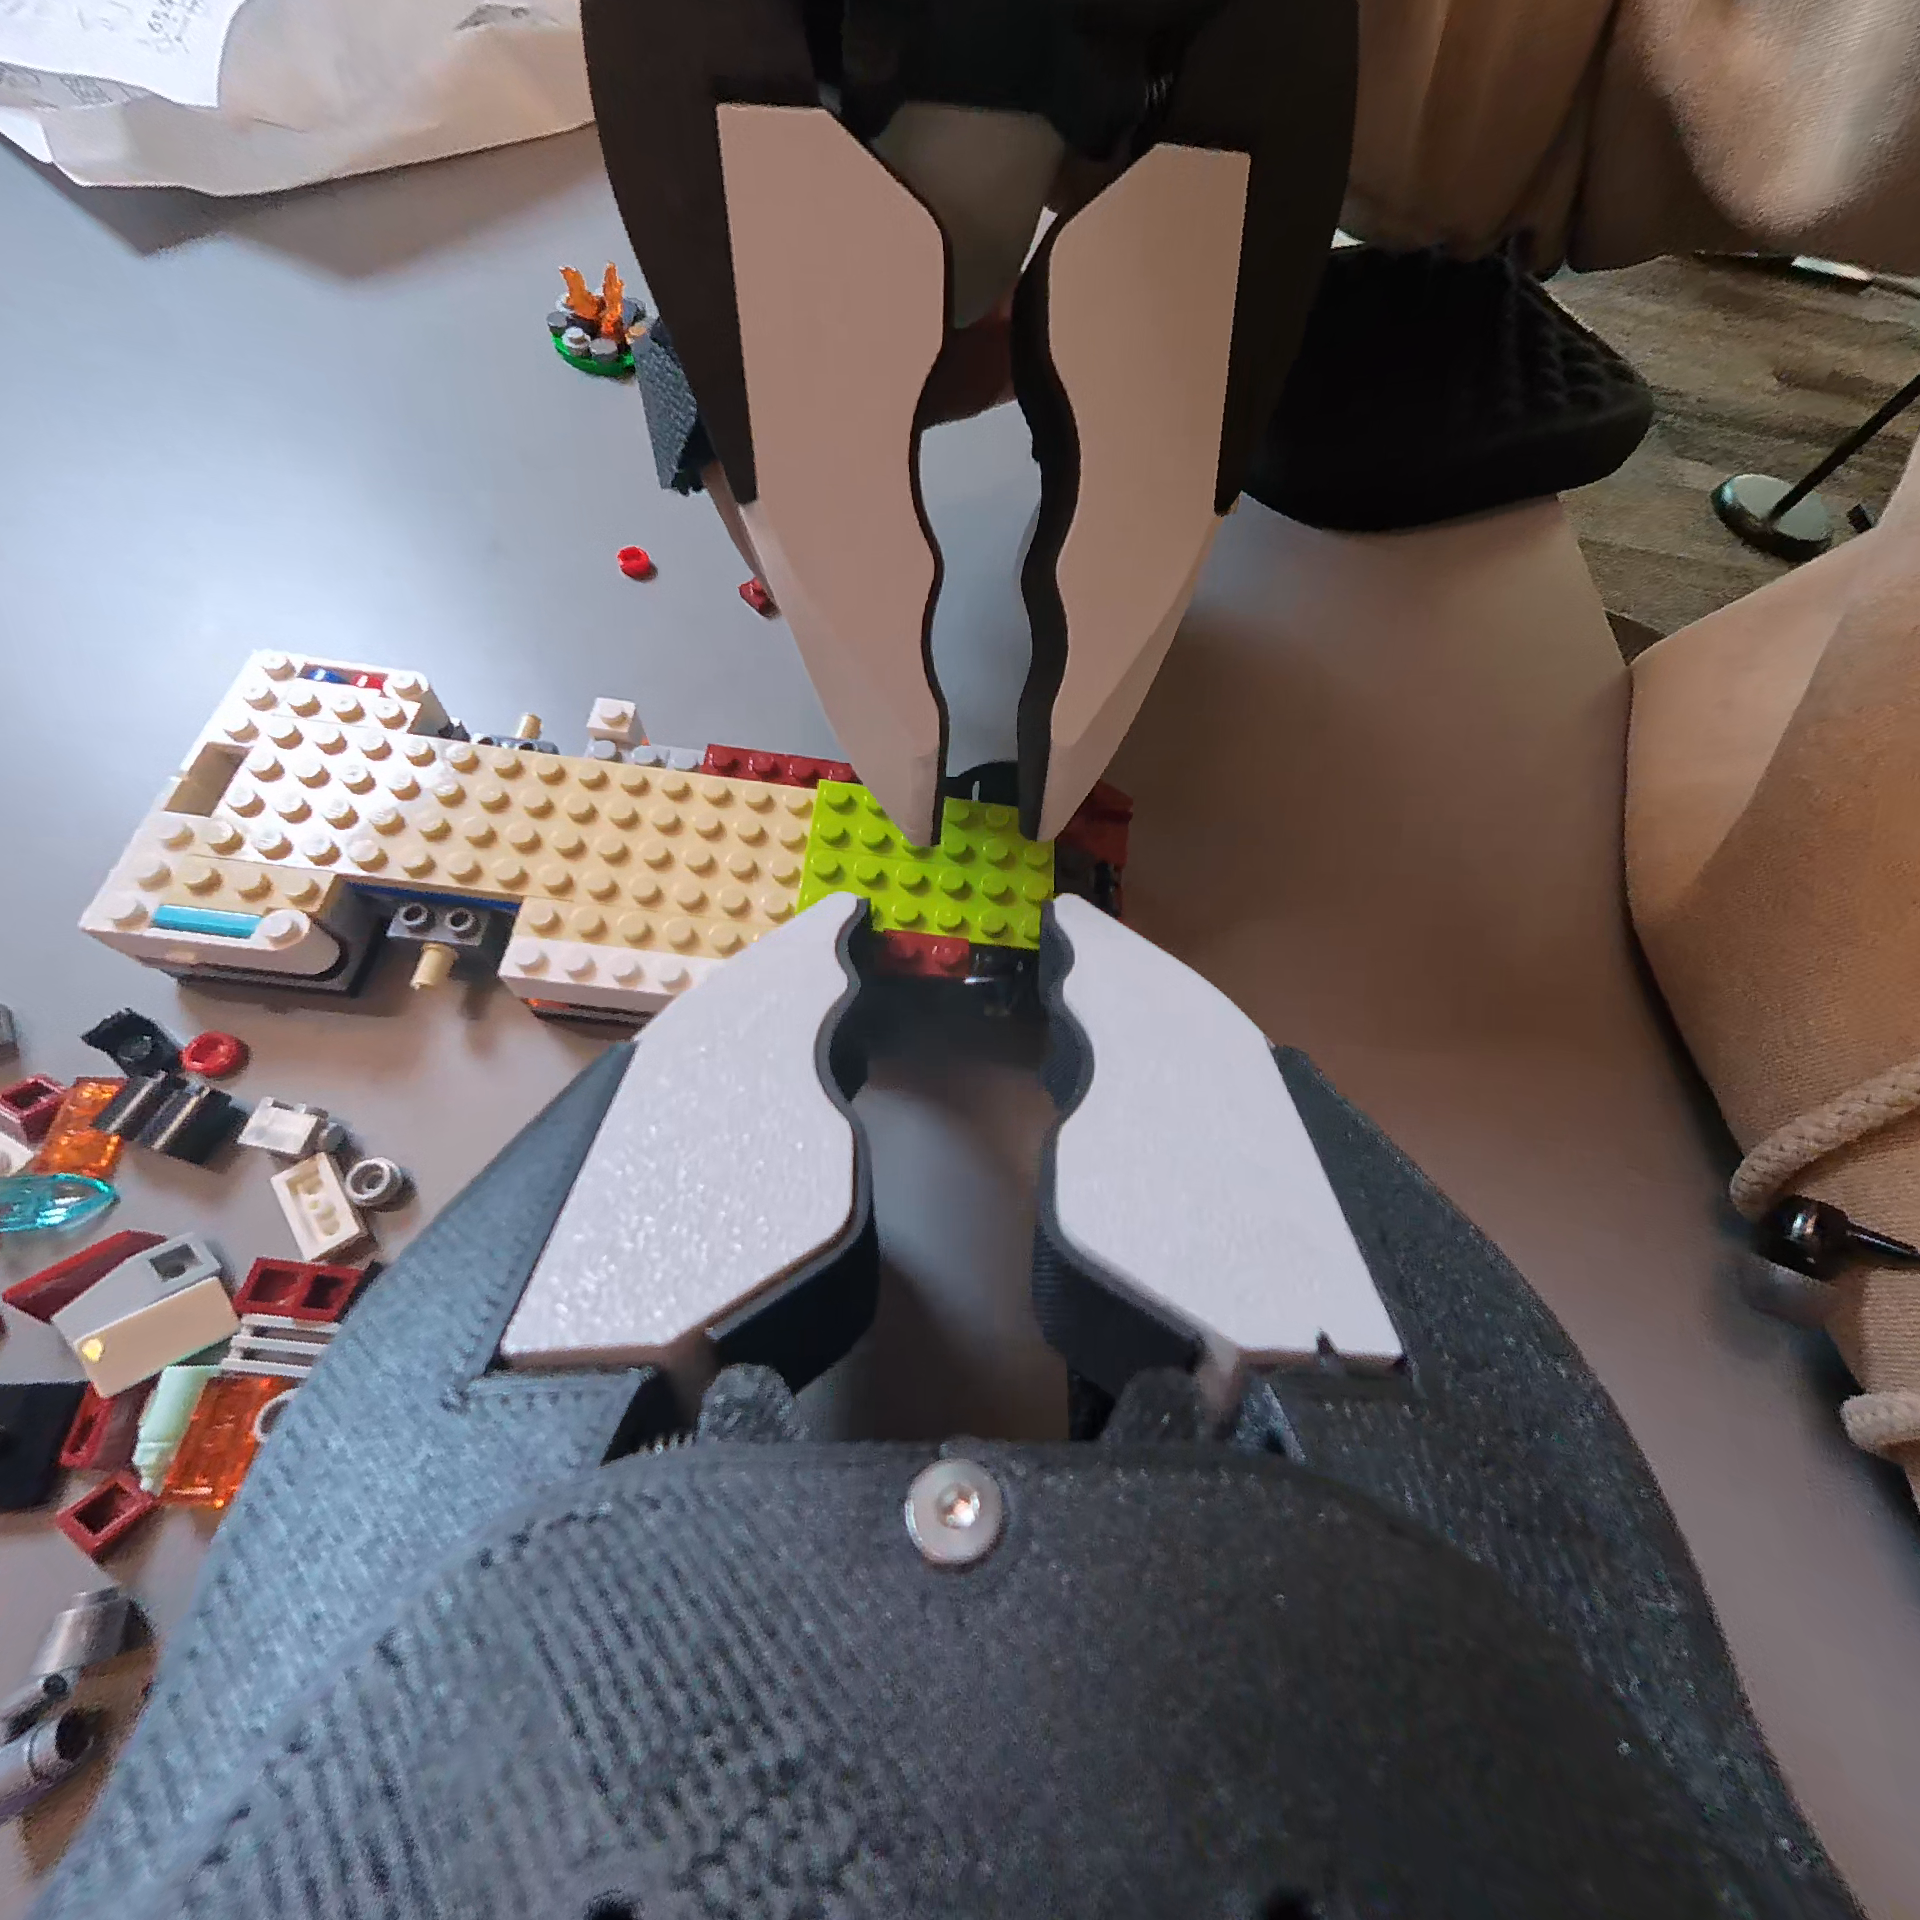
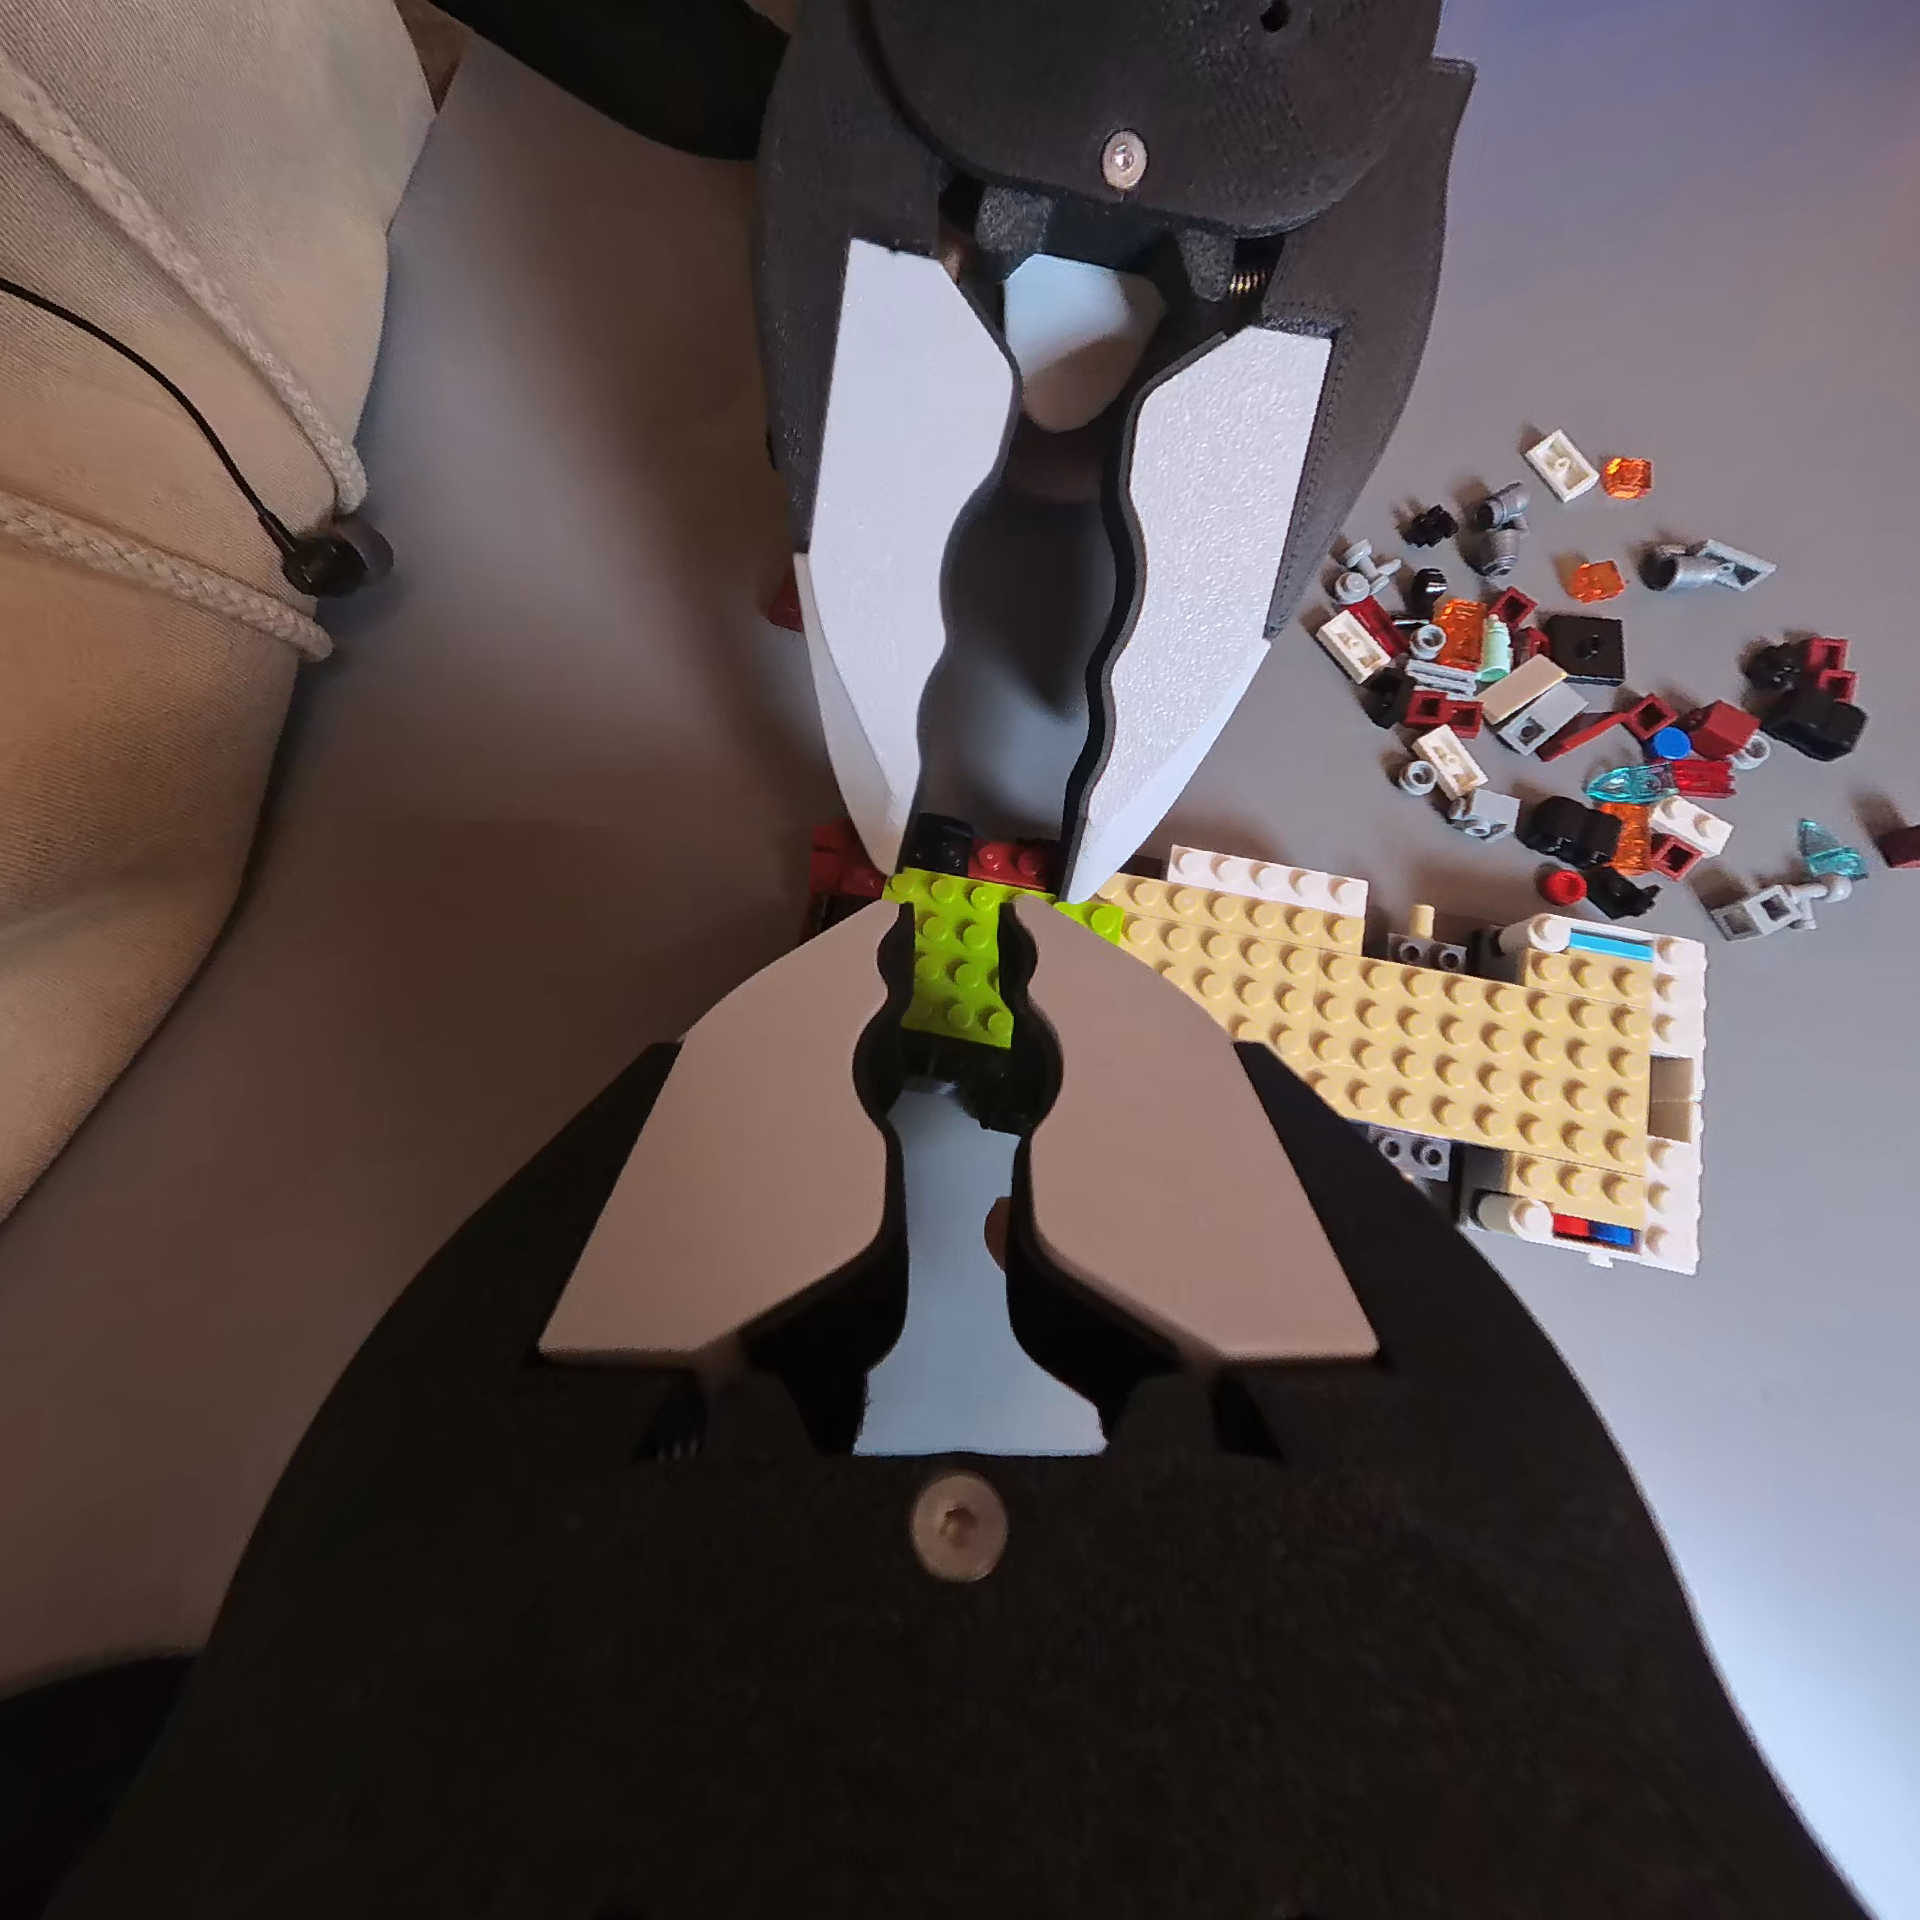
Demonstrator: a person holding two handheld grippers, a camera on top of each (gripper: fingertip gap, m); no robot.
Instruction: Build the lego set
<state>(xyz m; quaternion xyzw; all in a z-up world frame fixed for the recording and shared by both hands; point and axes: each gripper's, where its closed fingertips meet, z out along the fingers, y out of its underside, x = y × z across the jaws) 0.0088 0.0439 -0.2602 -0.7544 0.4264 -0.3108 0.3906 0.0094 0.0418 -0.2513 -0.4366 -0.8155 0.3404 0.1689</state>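
Left wrist view: the left hand-held gripper (image 1: 951,920) stands spread around the lime plate (image 1: 935,883), pads just clear. Opposite, the right hand-held gripper (image 2: 956,920) is clamped on that plate's narrow width.

I see a lime-green studded plate (image 1: 940,883) mounted studs-up at one end of a long brick-built assembly (image 1: 499,831) with a tan studded deck and white edging, lying flat on the grey table (image 1: 312,468). Dark red and black bricks (image 1: 940,951) sit beneath the green plate. Both grippers meet at this plate.
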